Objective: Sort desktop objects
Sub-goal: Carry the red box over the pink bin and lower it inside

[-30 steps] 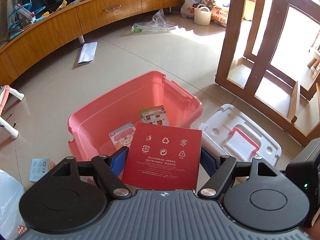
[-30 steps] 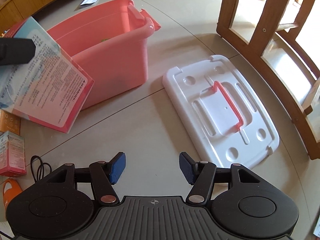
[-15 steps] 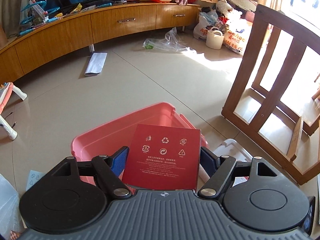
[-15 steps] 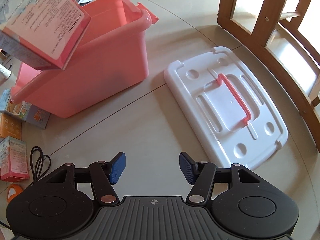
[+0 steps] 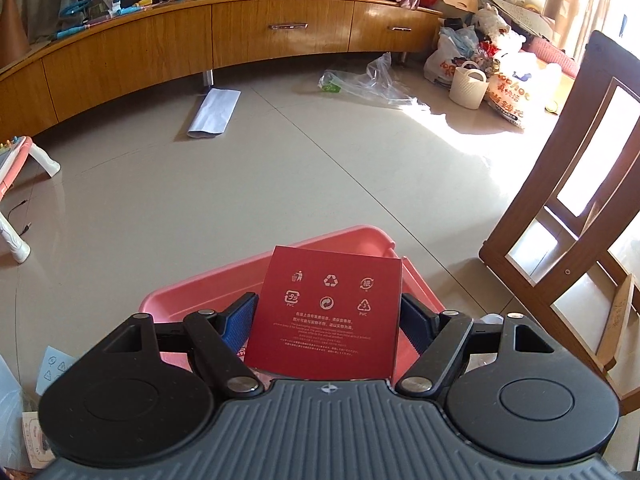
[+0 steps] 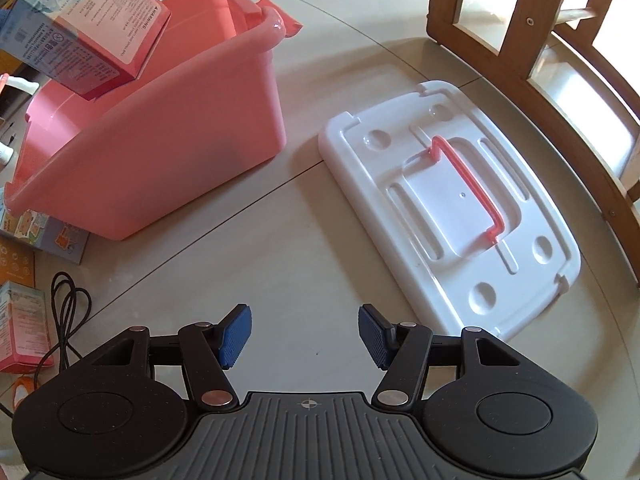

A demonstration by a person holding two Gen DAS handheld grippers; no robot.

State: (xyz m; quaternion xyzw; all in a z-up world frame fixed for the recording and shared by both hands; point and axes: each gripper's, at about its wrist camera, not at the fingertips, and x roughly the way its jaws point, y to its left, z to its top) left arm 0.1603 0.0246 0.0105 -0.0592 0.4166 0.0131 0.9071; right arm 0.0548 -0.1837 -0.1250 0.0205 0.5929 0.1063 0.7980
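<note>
**Box held over bin; loose boxes left on floor**

Left fingers (image 5: pixel 328 316): closed on a red box (image 5: pixel 330 308), blue pads pressed to its two side faces. The printed face with recycling marks looks at the camera. In the right wrist view the same box (image 6: pixel 88 24) hangs in the air above the near end of the bin, tilted, touching nothing below it.

Right fingers (image 6: pixel 306 336): wide apart, holding nothing, hovering low over bare floor (image 6: pixel 304 248) between bin and lid.

Bin (image 6: pixel 160 120): pink plastic, open-topped, standing on the floor. Its inside is mostly hidden in both views, so its contents cannot be told. In the left wrist view its rim (image 5: pixel 348 236) shows directly beyond and beneath the held box.

Lid (image 6: pixel 452 220): white with a pink handle, lying flat on the floor just beside the bin, apart from it.

Left outside the bin, at its near-left corner: a small illustrated box (image 6: pixel 44 232) touching or nearly touching the bin wall, an orange box (image 6: pixel 16 264) beside that, a pink-and-white box (image 6: pixel 20 328) nearer the camera, and a black cable (image 6: pixel 68 320).

Progress, as a judgement: one box is in transit over the bin, not yet released. At least three boxes remain on the floor, and the bin stands uncovered. Sorting appears partway.
</note>
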